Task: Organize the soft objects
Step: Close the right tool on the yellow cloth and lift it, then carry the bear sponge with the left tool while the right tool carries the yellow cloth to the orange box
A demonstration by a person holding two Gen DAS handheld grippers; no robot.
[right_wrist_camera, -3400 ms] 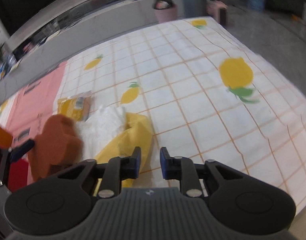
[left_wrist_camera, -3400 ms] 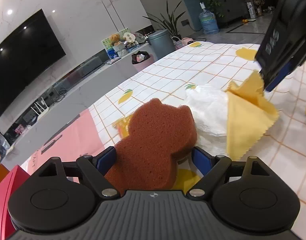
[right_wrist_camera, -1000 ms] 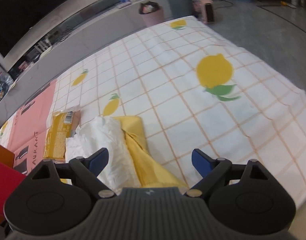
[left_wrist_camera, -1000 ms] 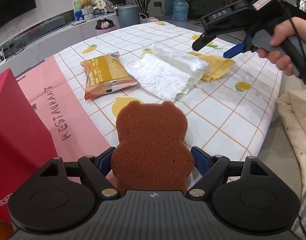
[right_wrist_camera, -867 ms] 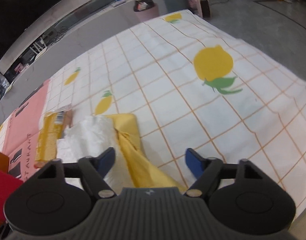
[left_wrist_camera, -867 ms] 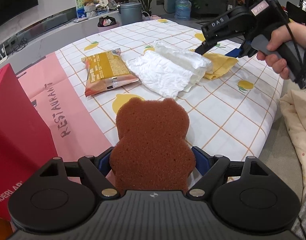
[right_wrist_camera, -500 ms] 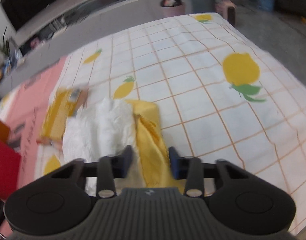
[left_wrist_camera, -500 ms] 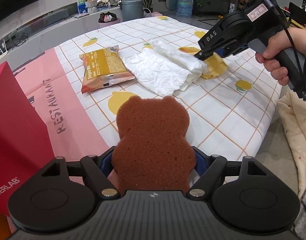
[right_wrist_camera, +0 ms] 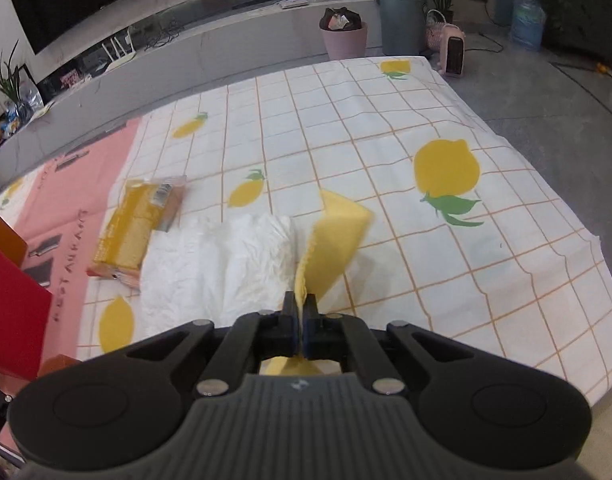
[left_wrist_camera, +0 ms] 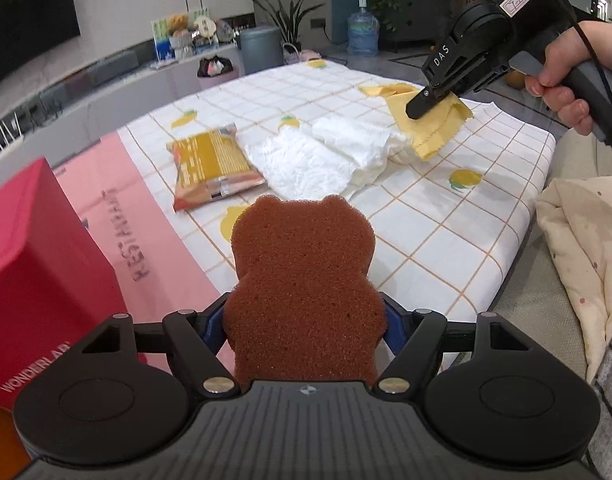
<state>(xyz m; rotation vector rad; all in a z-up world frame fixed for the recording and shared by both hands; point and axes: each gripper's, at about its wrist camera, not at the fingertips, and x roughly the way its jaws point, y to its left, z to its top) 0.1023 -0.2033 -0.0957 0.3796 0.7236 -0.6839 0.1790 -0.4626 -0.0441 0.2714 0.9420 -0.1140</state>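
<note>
Fingers (left_wrist_camera: 393,332) mostly hidden behind the bear sponge (left_wrist_camera: 302,280) they clamp.

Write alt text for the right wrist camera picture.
The right gripper is shut on a yellow cloth, lifting it beside a crumpled white cloth on a lemon-print tablecloth. A yellow snack packet lies farther left.

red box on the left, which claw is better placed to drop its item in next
Left. The left claw grips the brown bear sponge right beside the red box. The right claw pinches the yellow cloth beyond the white cloth, farther from the box.
</note>
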